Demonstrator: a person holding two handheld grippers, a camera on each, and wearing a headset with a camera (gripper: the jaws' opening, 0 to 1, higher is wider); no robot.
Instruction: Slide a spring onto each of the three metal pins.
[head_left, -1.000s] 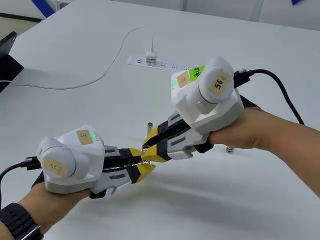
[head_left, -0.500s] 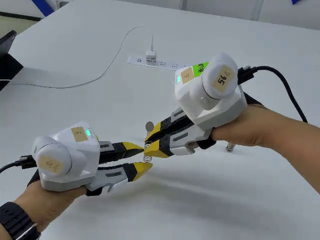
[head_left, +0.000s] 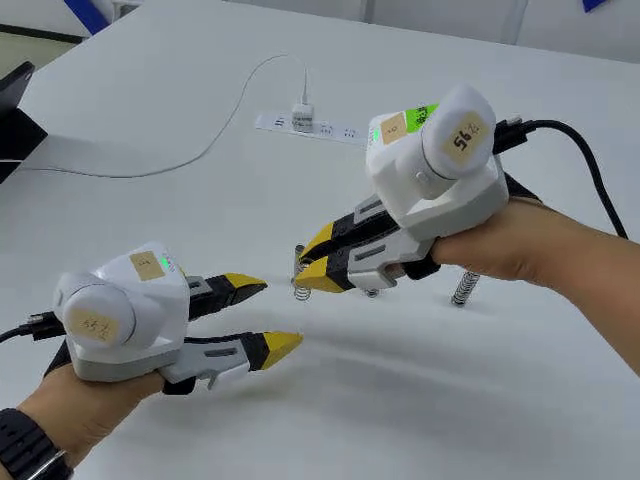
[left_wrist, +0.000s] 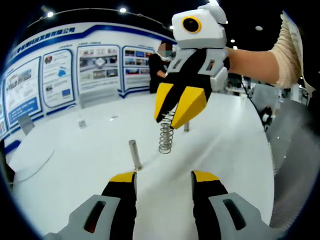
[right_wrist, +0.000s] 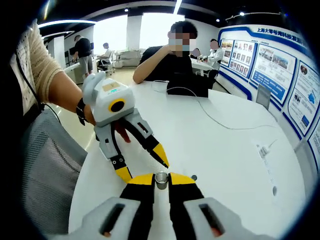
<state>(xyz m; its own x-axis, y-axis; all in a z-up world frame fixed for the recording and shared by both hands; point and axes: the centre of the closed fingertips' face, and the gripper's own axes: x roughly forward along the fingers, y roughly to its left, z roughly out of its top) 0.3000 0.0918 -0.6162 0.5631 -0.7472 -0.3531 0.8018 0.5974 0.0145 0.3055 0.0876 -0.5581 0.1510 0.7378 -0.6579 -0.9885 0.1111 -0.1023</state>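
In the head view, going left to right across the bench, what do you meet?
The left gripper, open → spring pinched in the right gripper → second spring, standing further right.

Spring (left_wrist: 166, 137): your right gripper (left_wrist: 177, 105) covers its top coils between the yellow tips.
Far pin (left_wrist: 186, 127): at 2 o'clock of the spring; a right gripper tip hides its upper part.
Second spring (head_left: 462, 288): your right hand (head_left: 500, 245) covers its top.
Power strip (head_left: 305, 124): 3 o'clock end hidden behind the right gripper's body.
Right cable (head_left: 548, 125): cut off at the 3 o'clock edge.
Left cable (head_left: 25, 331): cut off at the 9 o'clock edge.
Small object (left_wrist: 81, 123): at 9 o'clock of the spring; too small to identify.
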